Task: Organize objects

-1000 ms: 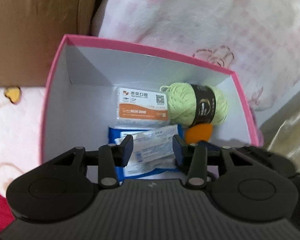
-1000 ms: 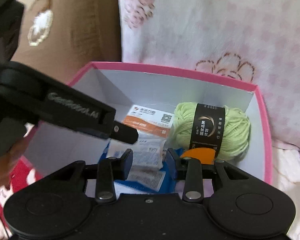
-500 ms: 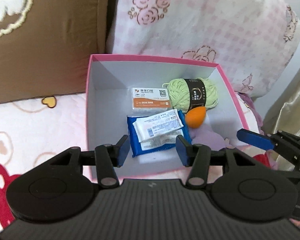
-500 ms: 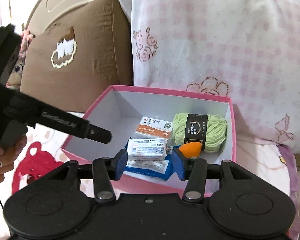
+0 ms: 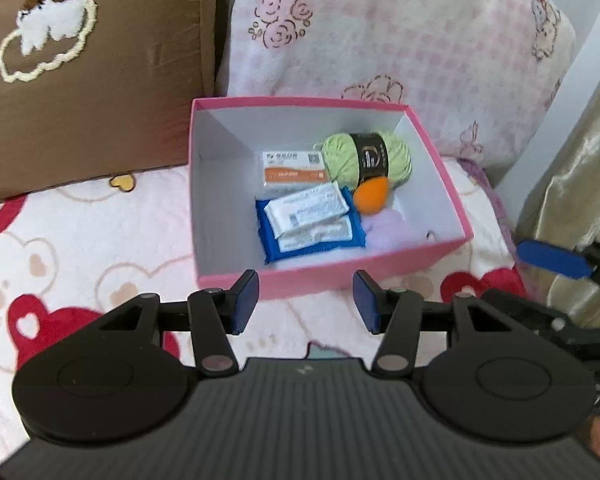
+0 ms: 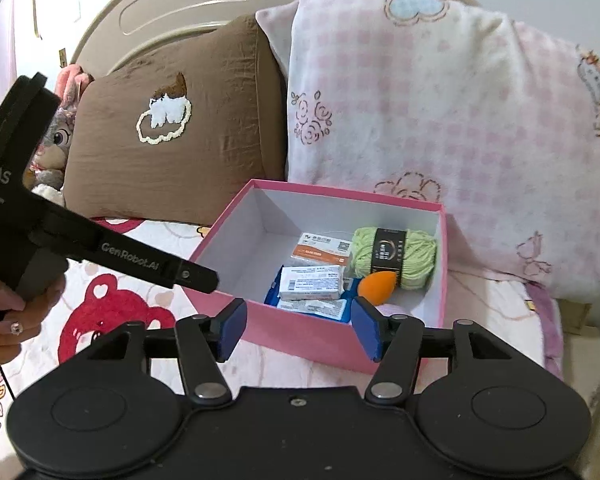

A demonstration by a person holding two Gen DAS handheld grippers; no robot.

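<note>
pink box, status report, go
Left gripper open, empty. Right gripper opening, empty. Pink box on bed, holds yarn, packets, orange sponge. Nothing blocking.

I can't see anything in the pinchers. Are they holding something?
No, nothing is held. The left gripper is open and empty, the right gripper is opening with nothing between its jaws, and both are outside the pink cardboard box.
</note>
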